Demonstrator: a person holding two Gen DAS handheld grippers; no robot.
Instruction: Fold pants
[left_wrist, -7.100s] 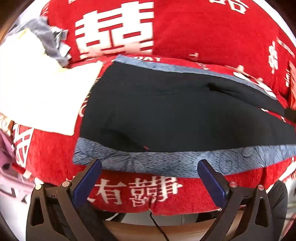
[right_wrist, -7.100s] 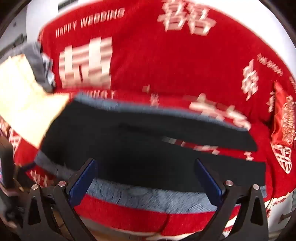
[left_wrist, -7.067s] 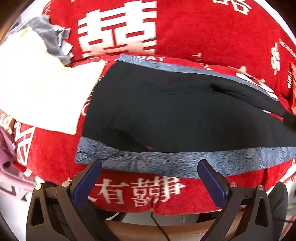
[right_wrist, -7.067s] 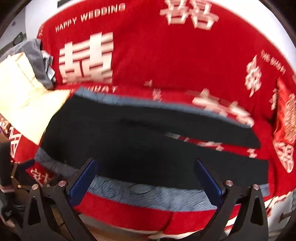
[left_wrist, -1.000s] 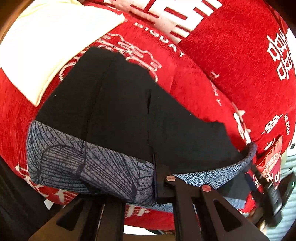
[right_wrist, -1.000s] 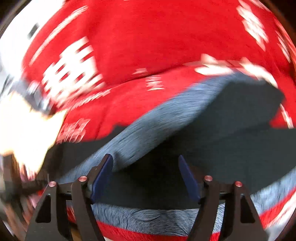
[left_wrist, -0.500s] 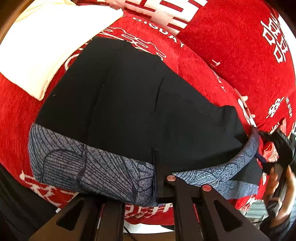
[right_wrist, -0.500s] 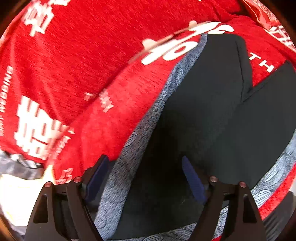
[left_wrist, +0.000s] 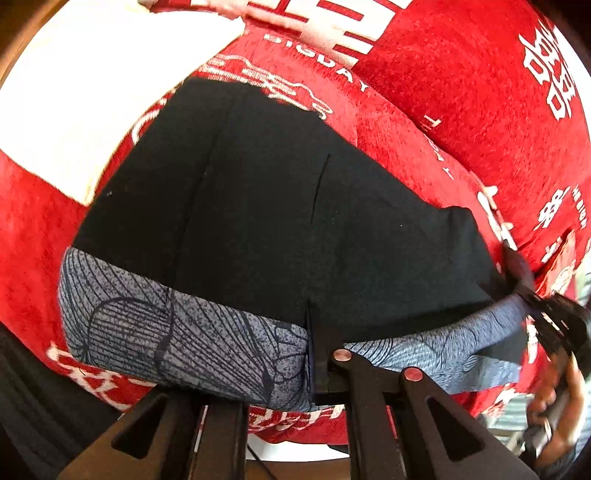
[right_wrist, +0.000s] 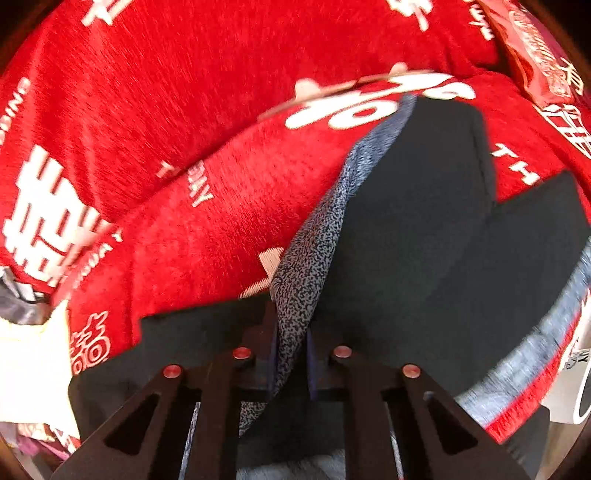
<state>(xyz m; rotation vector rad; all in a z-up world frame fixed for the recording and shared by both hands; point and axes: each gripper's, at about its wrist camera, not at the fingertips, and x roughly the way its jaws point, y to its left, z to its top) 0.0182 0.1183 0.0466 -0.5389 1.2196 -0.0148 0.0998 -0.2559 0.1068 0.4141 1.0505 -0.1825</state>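
The black pants (left_wrist: 280, 221) with a grey patterned side stripe (left_wrist: 177, 332) lie across the red sofa seat. My left gripper (left_wrist: 310, 365) is shut on the stripe at the pants' near edge. My right gripper (right_wrist: 290, 354) is shut on the grey stripe (right_wrist: 314, 243) of the far leg, folded over onto the black cloth (right_wrist: 424, 258). The right gripper also shows in the left wrist view (left_wrist: 546, 314), at the pants' right end, with a hand on it.
The red sofa cover (left_wrist: 461, 92) with white lettering lies under and behind the pants. A folded cream garment (left_wrist: 92, 92) sits at the left; it also shows in the right wrist view (right_wrist: 33, 369). A red pillow (right_wrist: 535, 48) is at the right.
Both grippers were open in front of the flat pants seven seconds ago. In the last second the right gripper has shut on the stripe. The left grip is unchanged.
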